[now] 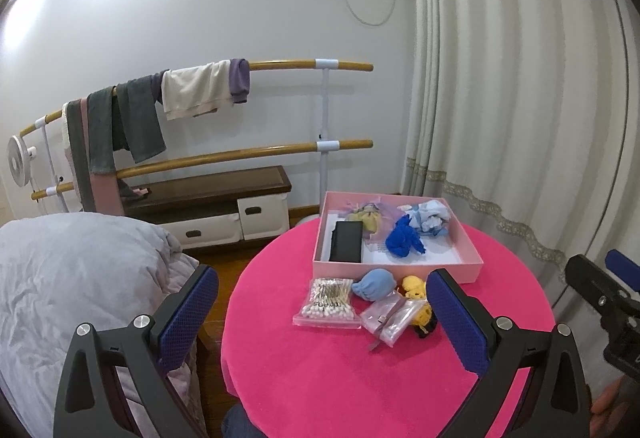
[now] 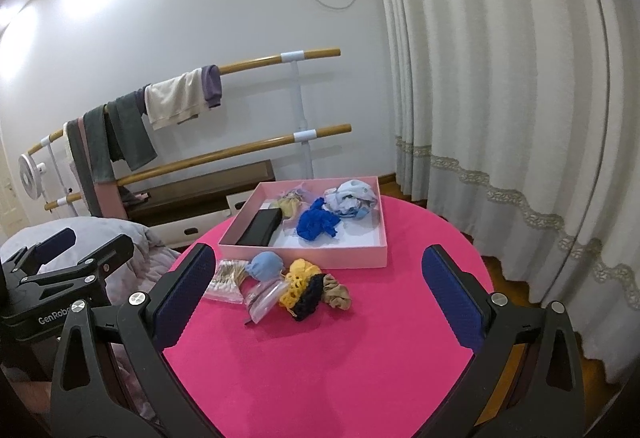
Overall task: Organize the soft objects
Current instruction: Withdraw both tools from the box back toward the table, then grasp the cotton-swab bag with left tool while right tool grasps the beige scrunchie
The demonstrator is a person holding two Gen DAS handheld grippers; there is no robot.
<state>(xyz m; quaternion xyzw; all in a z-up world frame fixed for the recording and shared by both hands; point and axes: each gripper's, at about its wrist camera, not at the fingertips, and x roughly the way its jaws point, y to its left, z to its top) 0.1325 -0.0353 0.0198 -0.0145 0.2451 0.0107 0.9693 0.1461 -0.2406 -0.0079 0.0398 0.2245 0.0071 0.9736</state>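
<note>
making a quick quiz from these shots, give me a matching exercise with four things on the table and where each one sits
Things:
1. black case
2. bag of cotton swabs
3. beige scrunchie
4. dark blue cloth

Places:
A. on the pink tablecloth, at the right end of the loose pile
B. inside the pink box, along its left wall
C. inside the pink box, near the middle
D. on the tablecloth, at the left end of the loose pile

Pairs: 1-B, 2-D, 3-A, 4-C
</note>
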